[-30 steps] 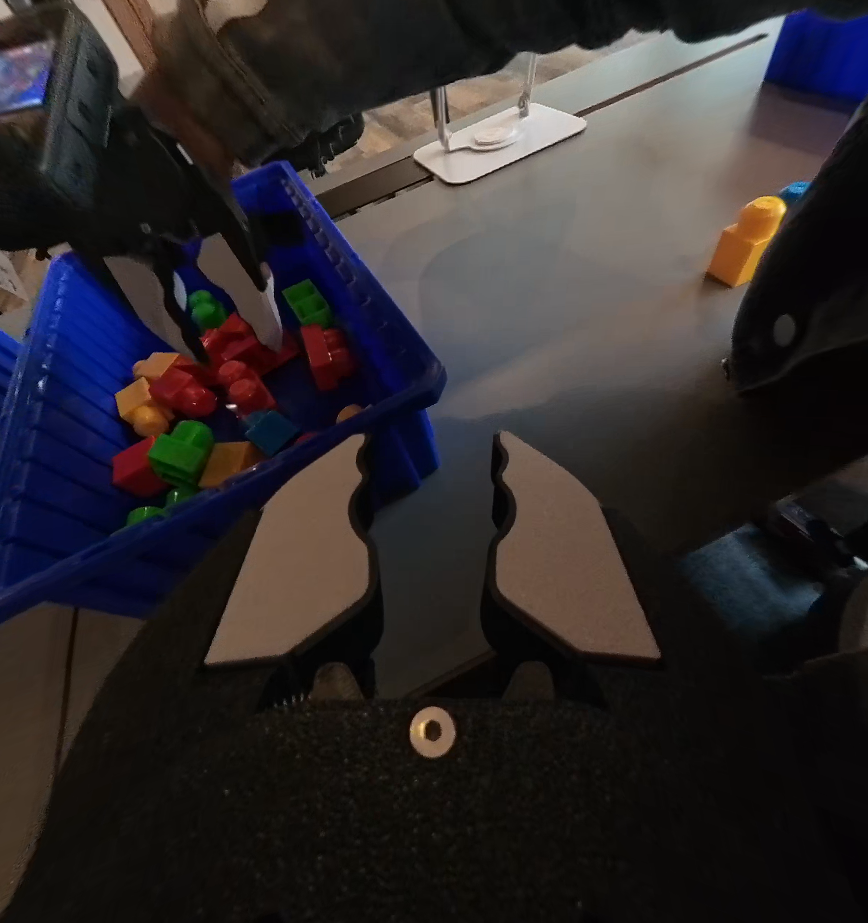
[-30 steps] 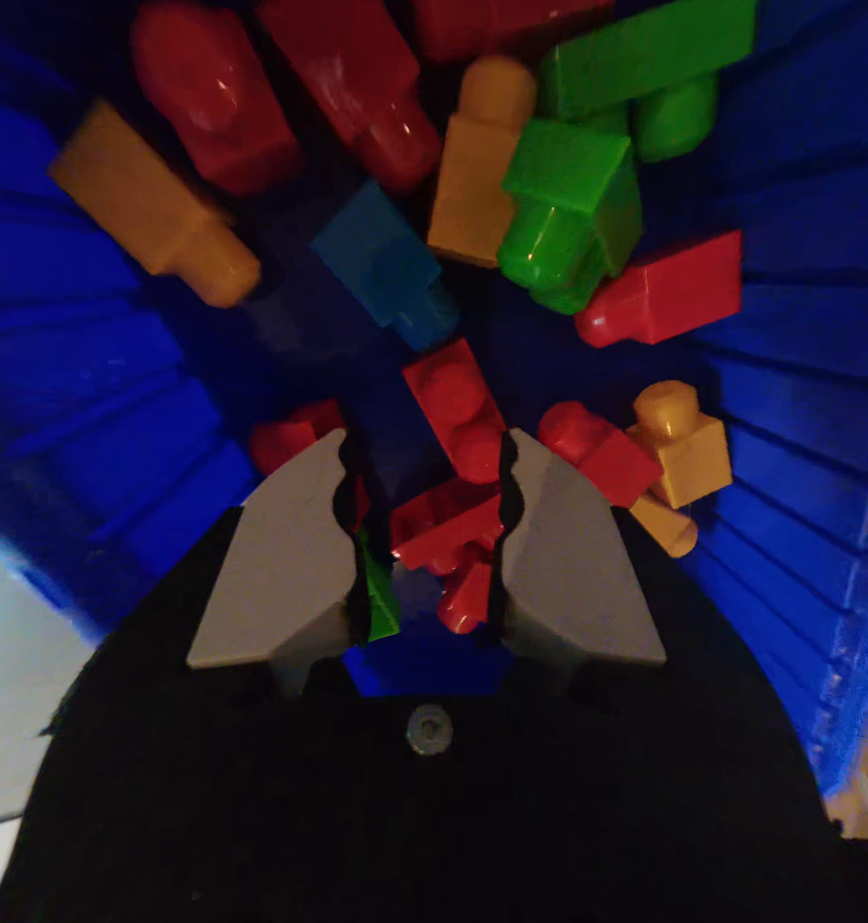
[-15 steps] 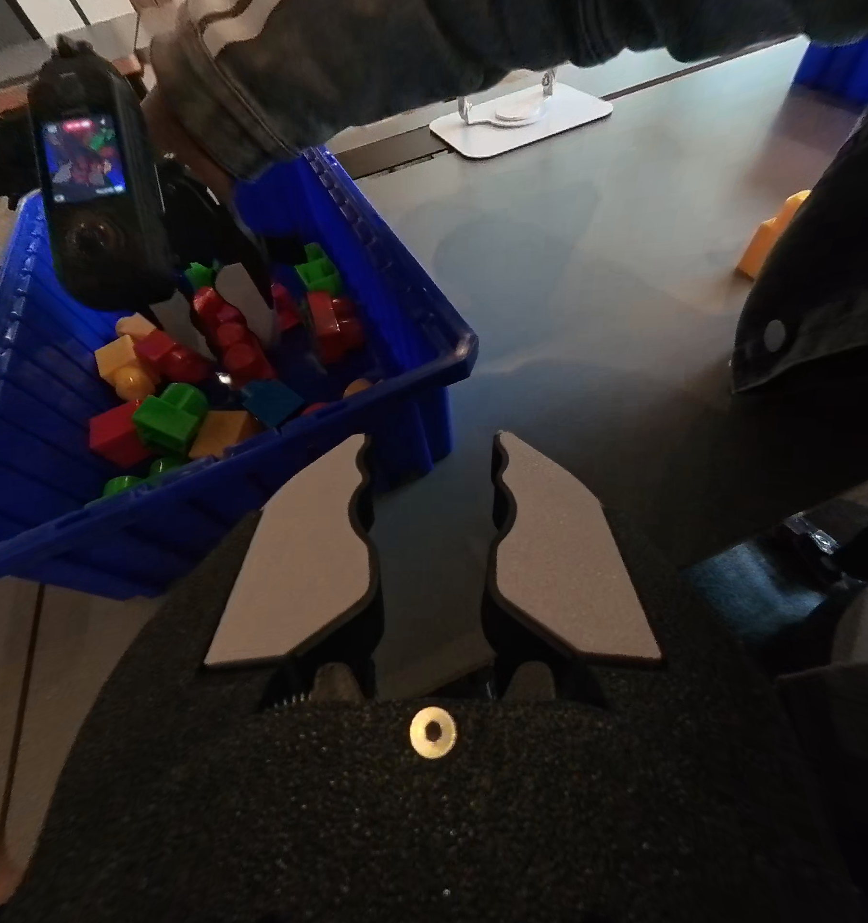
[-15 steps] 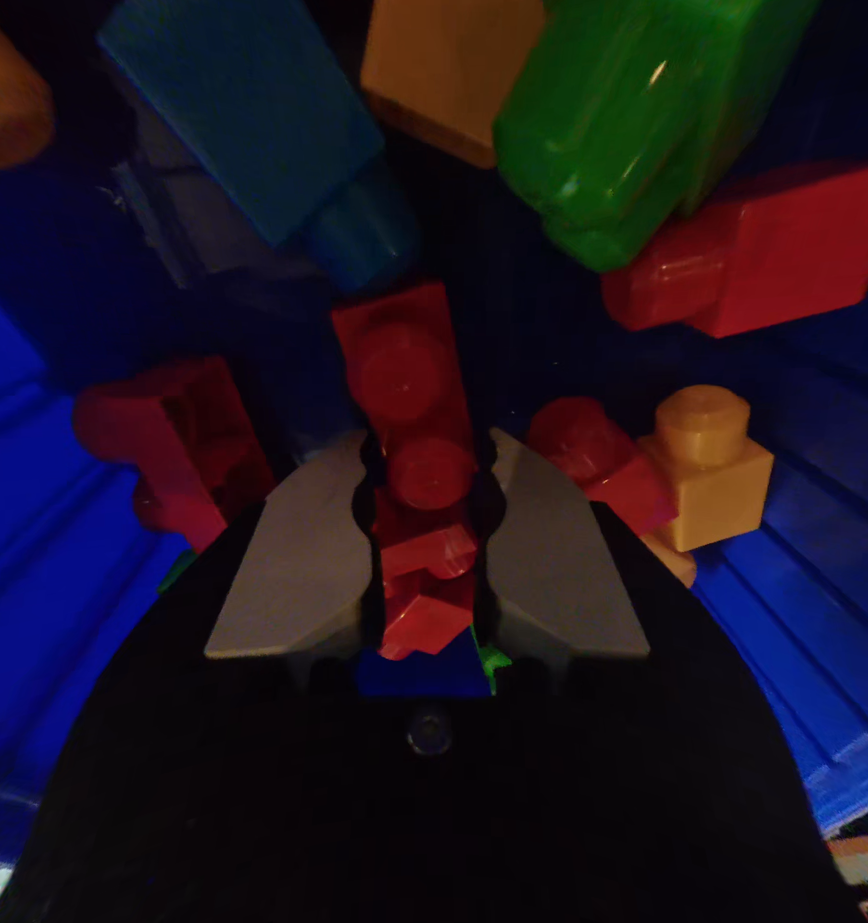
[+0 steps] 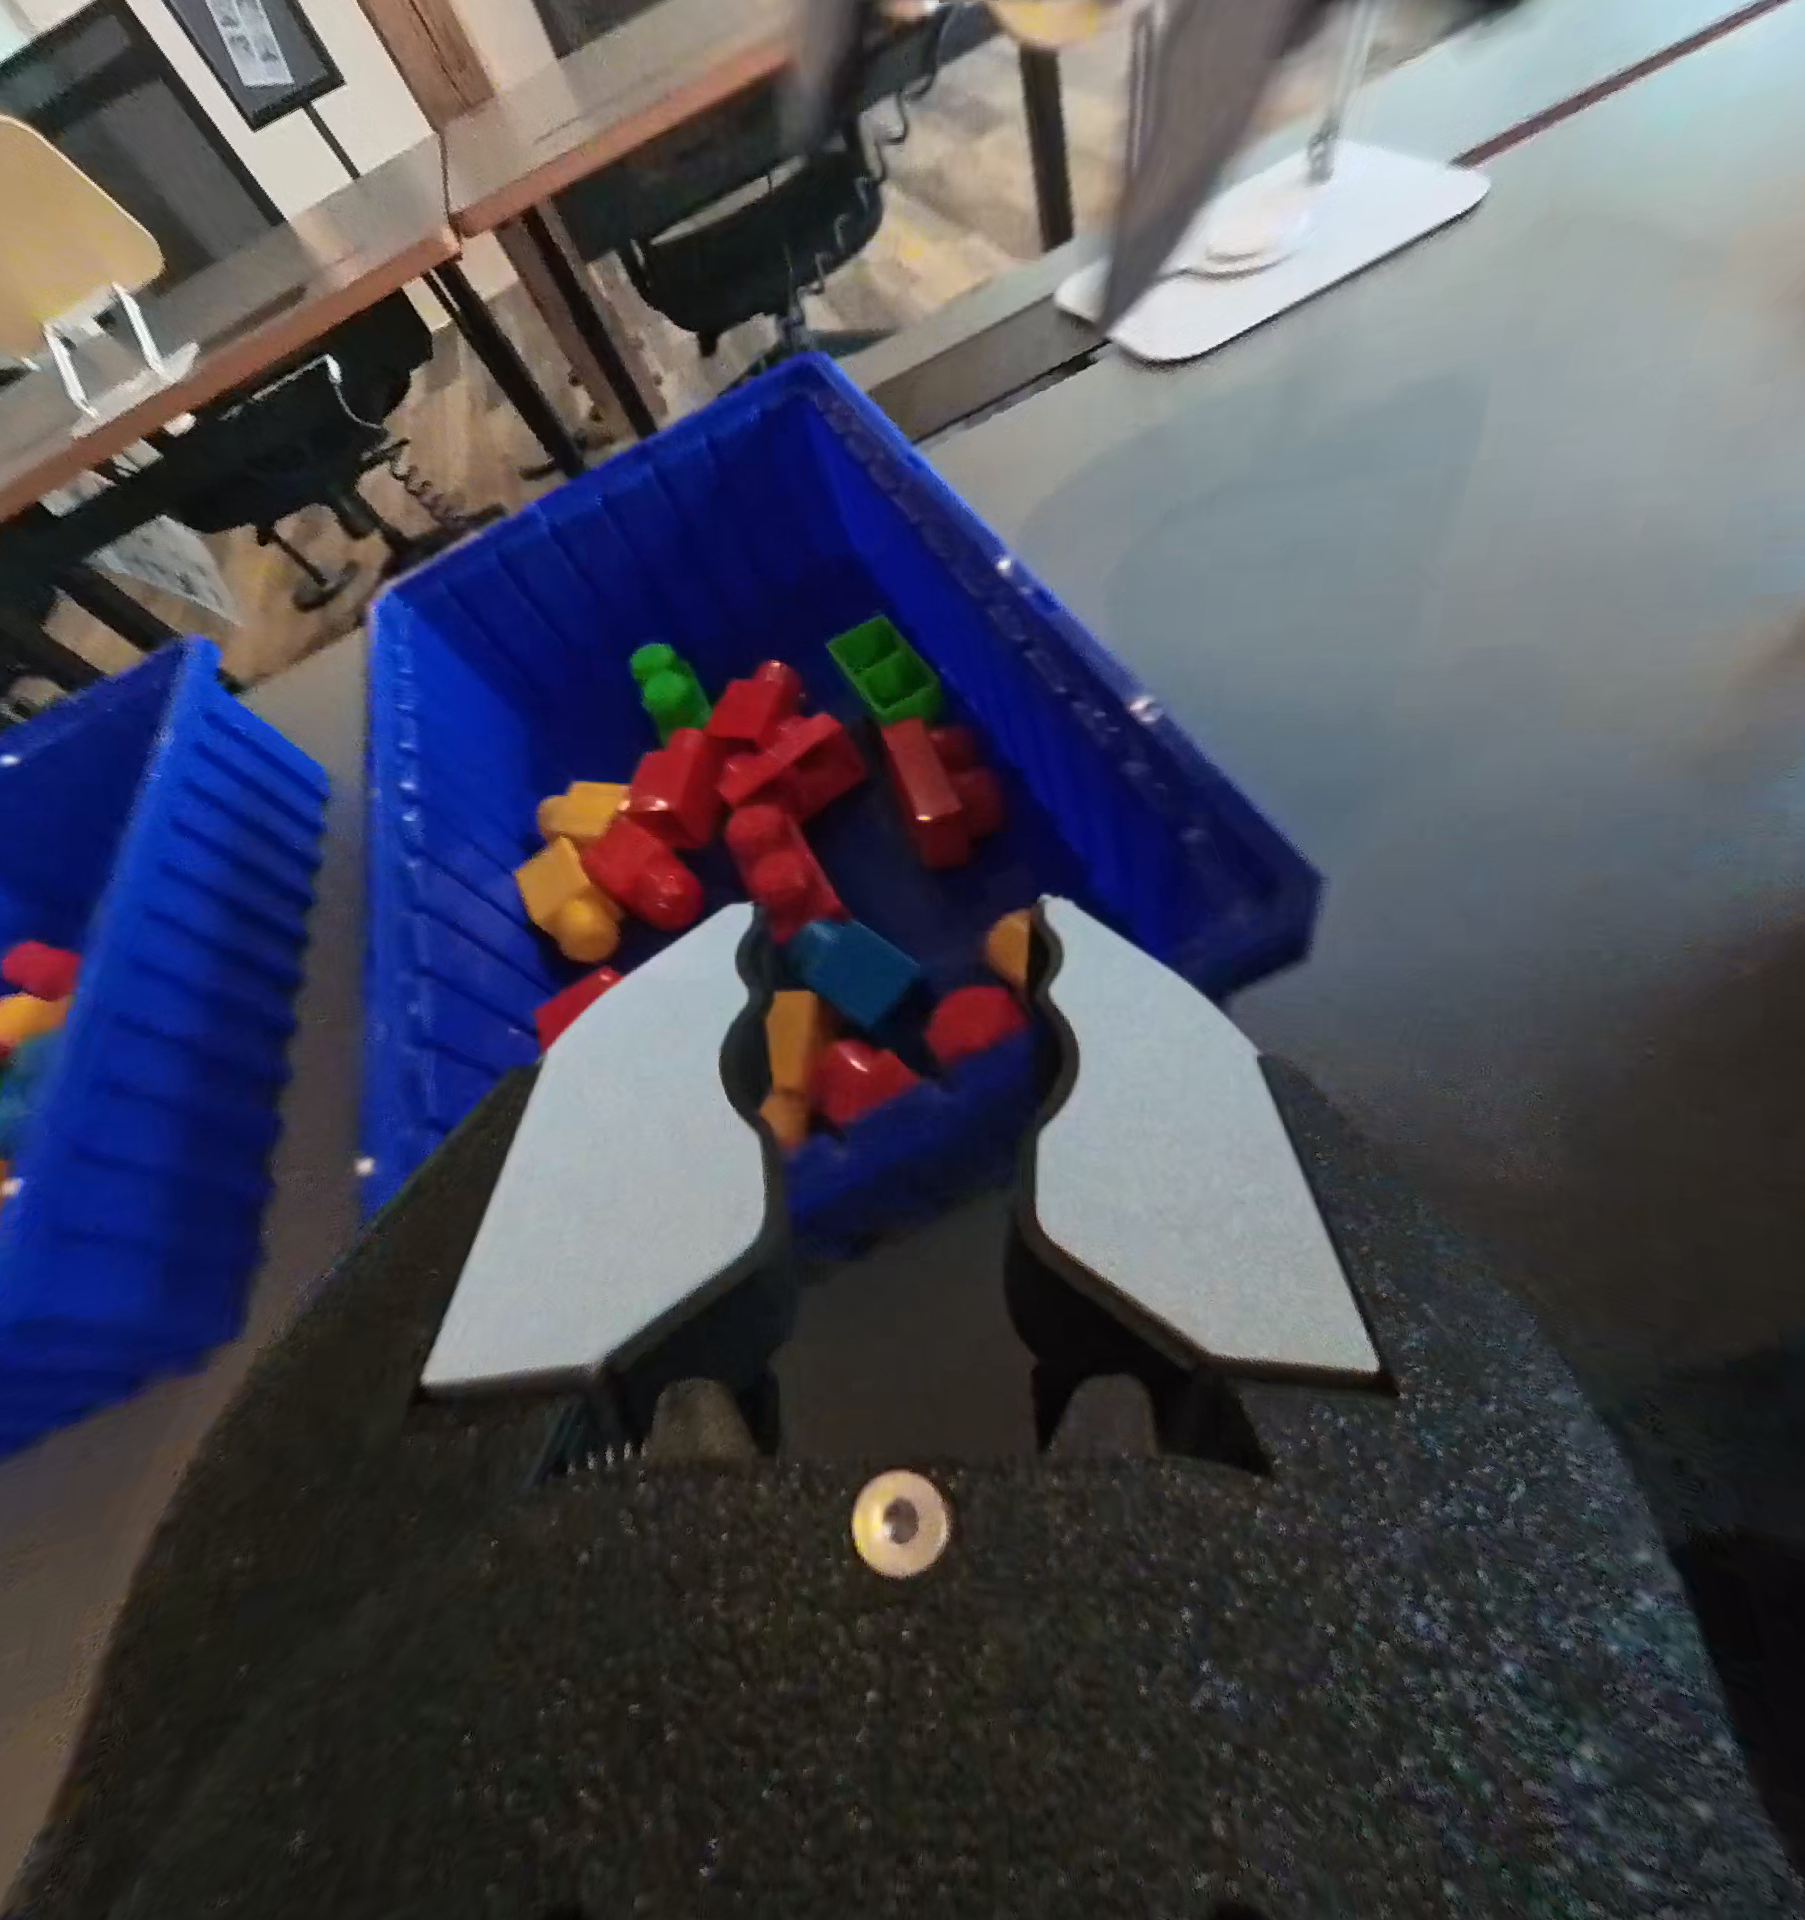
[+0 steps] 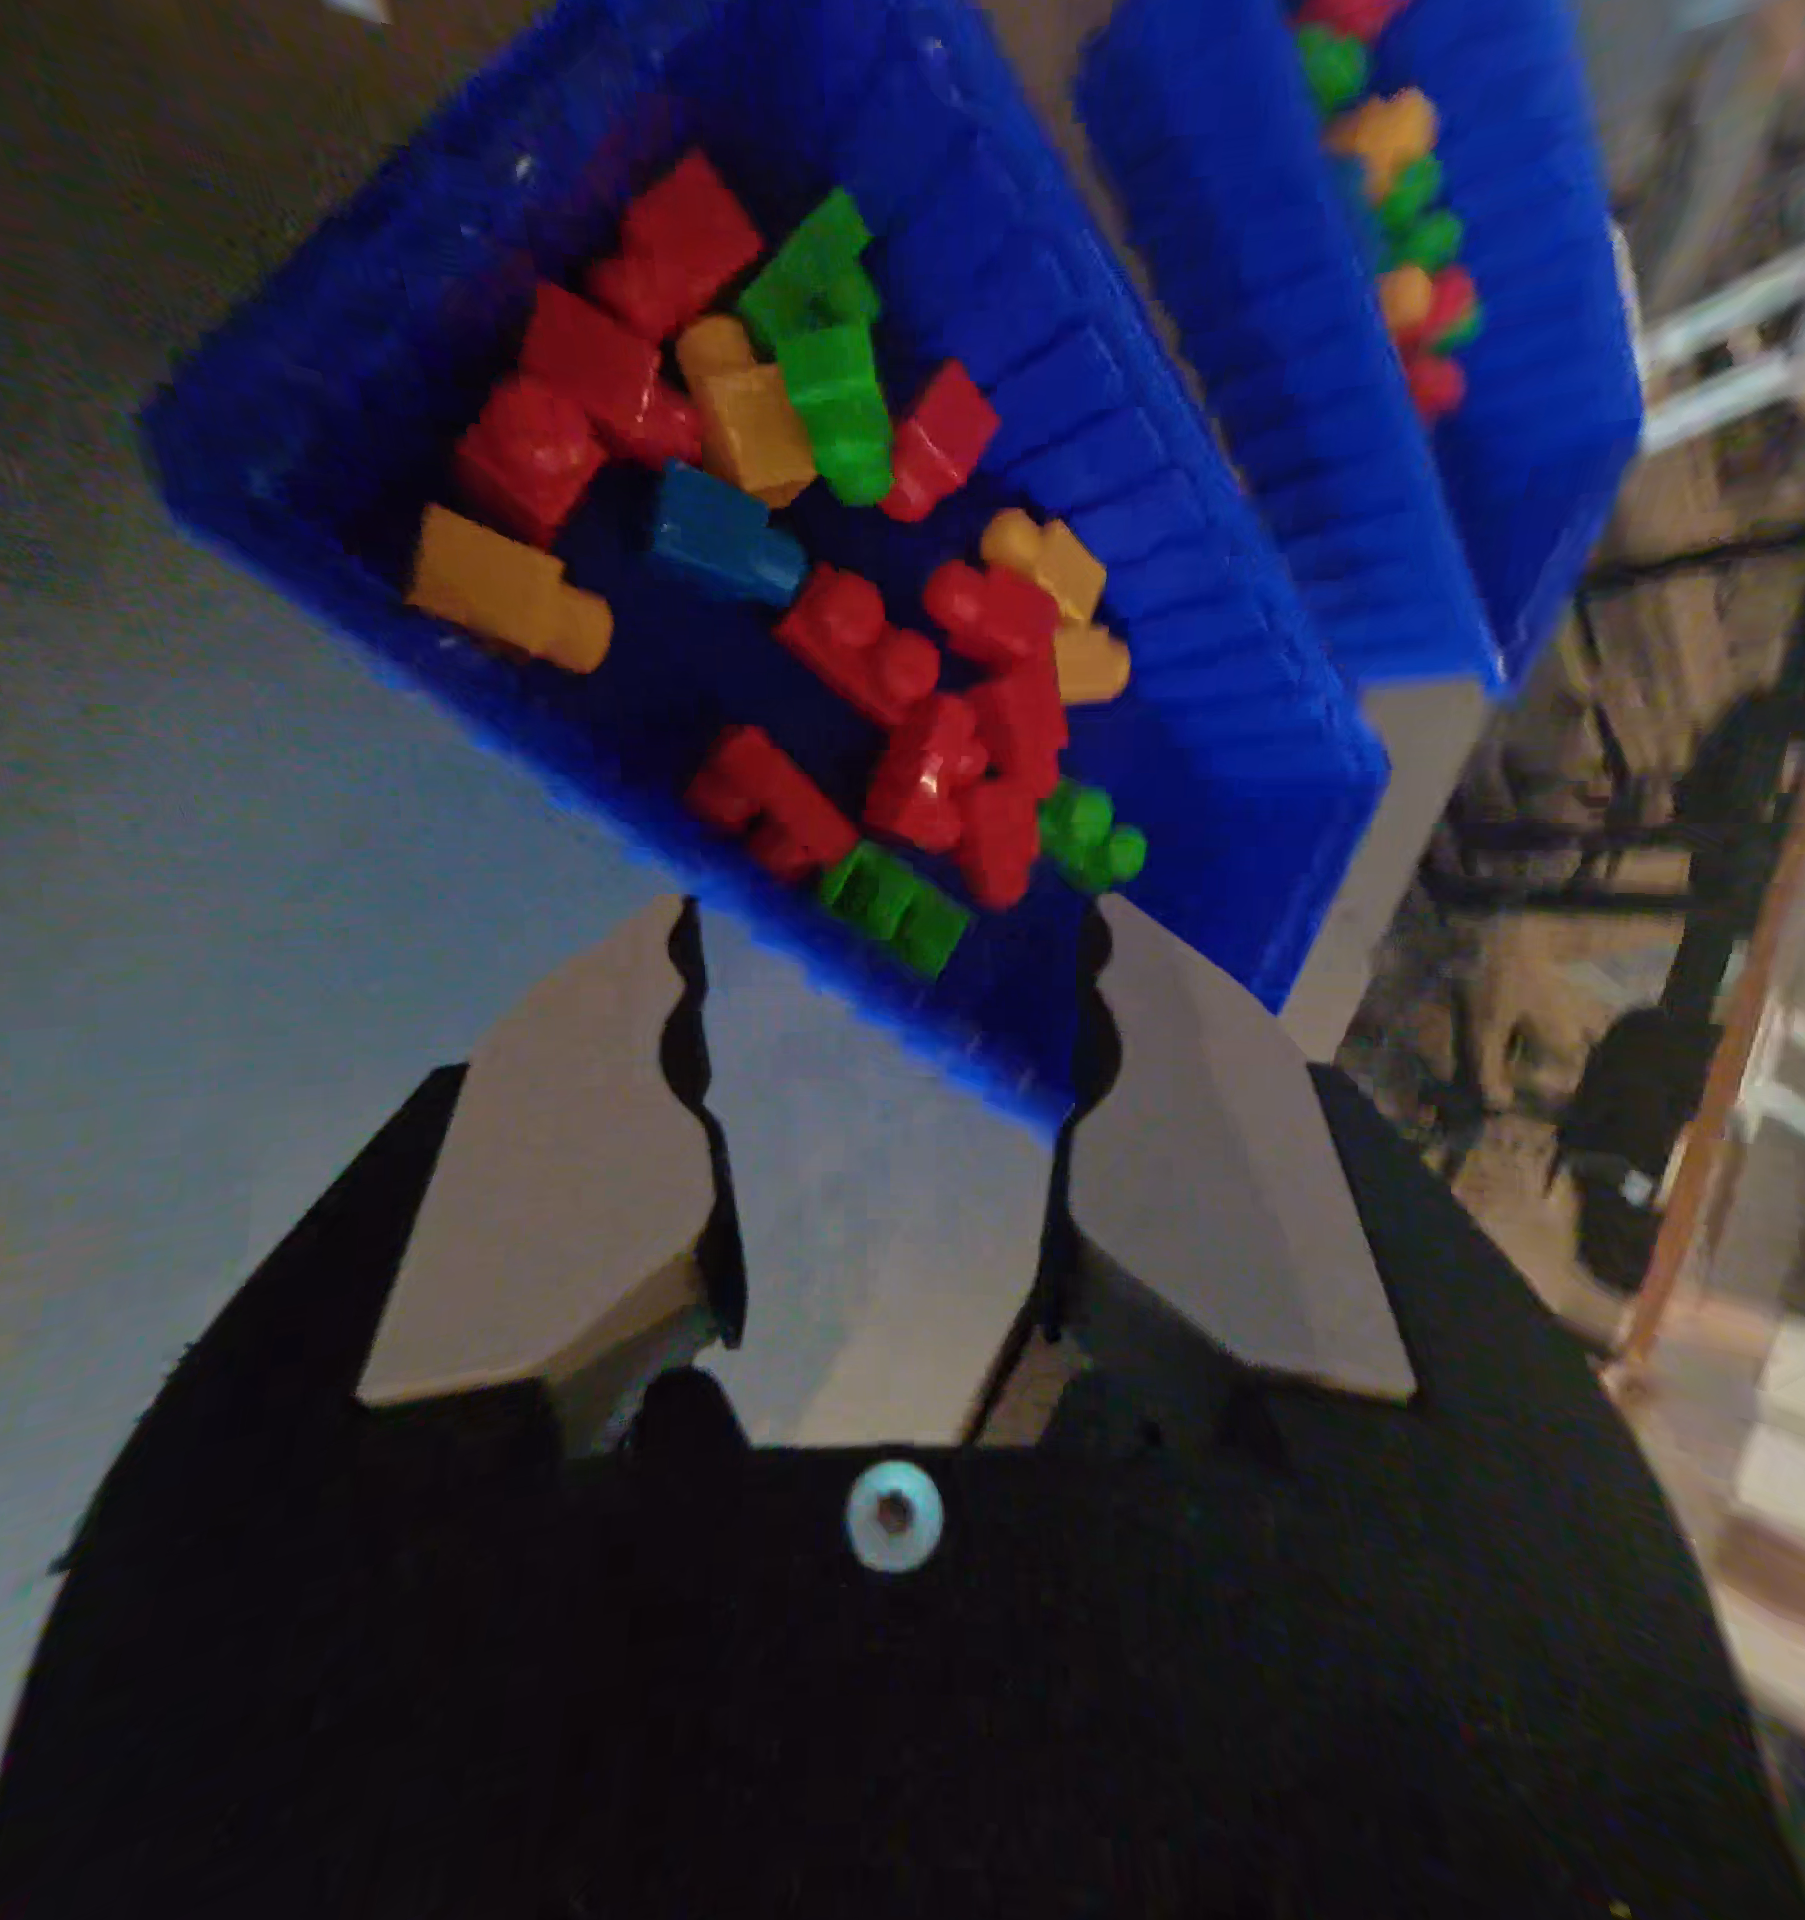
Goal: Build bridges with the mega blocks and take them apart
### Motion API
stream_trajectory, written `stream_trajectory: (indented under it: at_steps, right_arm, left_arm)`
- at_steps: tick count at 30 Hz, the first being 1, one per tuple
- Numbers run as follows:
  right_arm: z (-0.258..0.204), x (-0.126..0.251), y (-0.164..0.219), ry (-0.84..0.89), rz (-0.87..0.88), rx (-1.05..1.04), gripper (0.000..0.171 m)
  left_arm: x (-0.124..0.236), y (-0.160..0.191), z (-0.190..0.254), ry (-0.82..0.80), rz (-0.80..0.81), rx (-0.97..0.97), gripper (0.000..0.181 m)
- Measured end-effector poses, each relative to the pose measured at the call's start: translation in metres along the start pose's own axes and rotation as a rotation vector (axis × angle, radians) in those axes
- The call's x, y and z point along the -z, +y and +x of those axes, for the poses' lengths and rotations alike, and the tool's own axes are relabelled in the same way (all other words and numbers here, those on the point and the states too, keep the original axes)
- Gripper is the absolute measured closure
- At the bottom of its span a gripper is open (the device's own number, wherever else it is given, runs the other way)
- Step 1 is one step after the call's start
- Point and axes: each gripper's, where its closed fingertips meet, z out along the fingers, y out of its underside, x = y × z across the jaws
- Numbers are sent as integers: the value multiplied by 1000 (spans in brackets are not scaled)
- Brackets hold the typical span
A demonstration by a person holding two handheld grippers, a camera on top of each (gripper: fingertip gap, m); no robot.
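A blue bin point(image 5: 1085, 665) on the dark table point(image 5: 1500, 644) holds several loose mega blocks in red, yellow, green and blue. My left gripper point(image 5: 893, 914) is open and empty, its tips over the bin's near rim, above a blue block point(image 5: 856, 971). In the right wrist view the same bin point(image 6: 1137, 499) lies below and ahead. My right gripper point(image 6: 890, 909) is open and empty, raised clear of the bin at its near edge. A red two-stud block point(image 6: 856, 644) lies among the others in the bin.
A second blue bin point(image 5: 181, 987) with more blocks stands left of the first; it also shows in the right wrist view point(image 6: 1293, 364). A white monitor stand base point(image 5: 1282, 260) sits at the table's far side. Office tables and chairs stand beyond. The grippers' ends are close to 15 cm from one another.
My right gripper, which was down in the bin around the red two-stud block, has risen out, open and empty. My left gripper has moved left over the bin's near rim.
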Motion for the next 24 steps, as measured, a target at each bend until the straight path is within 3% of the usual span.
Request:
stream_trajectory:
  at_steps: [4,10,17,24]
  right_arm:
    - [-68,77,50,98,-11,-302,103]
    - [-150,146,101,217,-6,-576,103]
    - [-183,194,122,390,62,-718,104]
    - [-200,213,132,461,91,-754,105]
  left_arm:
    - [-52,6,-38,26,-159,96,134]
    - [-124,35,-57,90,-461,172,129]
    - [-160,74,-44,129,-753,179,132]
    - [-175,89,-36,137,-879,185,130]
